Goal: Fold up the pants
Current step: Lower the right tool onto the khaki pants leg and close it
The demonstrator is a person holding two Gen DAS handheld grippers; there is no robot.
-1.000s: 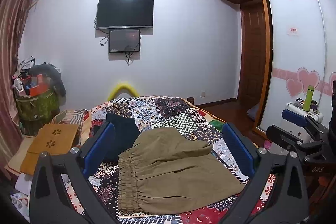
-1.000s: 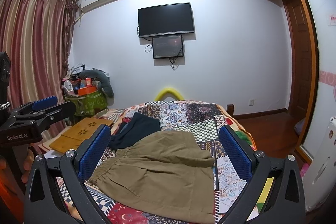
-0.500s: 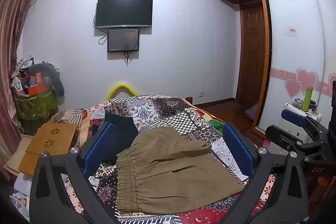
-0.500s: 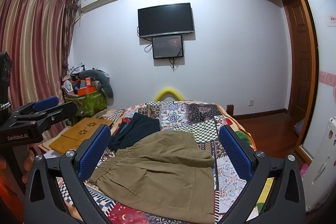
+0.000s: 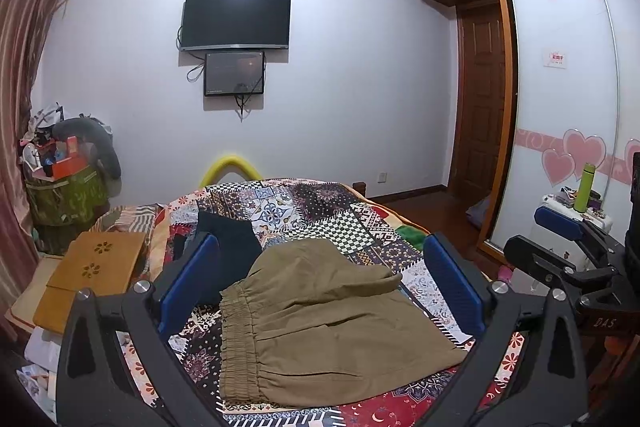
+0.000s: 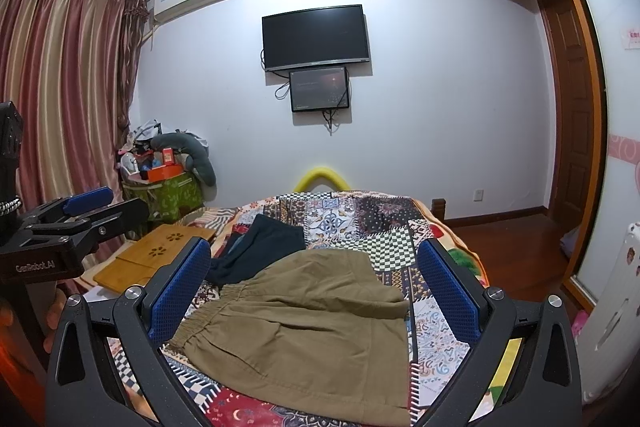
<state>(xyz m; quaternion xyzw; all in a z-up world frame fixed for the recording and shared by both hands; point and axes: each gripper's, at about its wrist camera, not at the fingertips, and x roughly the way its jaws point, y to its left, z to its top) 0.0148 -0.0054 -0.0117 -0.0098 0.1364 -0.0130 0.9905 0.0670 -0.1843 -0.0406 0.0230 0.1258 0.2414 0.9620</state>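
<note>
Olive-brown pants [image 5: 328,323] lie on the patchwork bedspread [image 5: 304,203], folded over, with the elastic waistband at the left. They also show in the right wrist view [image 6: 312,331]. My left gripper [image 5: 320,287] is open and empty, held above the pants. My right gripper [image 6: 316,291] is open and empty too, above the pants. The right gripper shows at the right edge of the left wrist view [image 5: 576,251], and the left gripper shows at the left edge of the right wrist view [image 6: 68,227].
A dark garment [image 5: 228,247] lies on the bed behind the pants. A wooden lap tray [image 5: 92,271] sits at the bed's left. A cluttered green bin [image 5: 64,195] stands by the curtain. A wardrobe [image 5: 568,107] and a small white table with a green bottle [image 5: 585,187] are at the right.
The left wrist view has shifted slightly, so the room has slid a little left in it. The pants and both grippers' jaws look unchanged.
</note>
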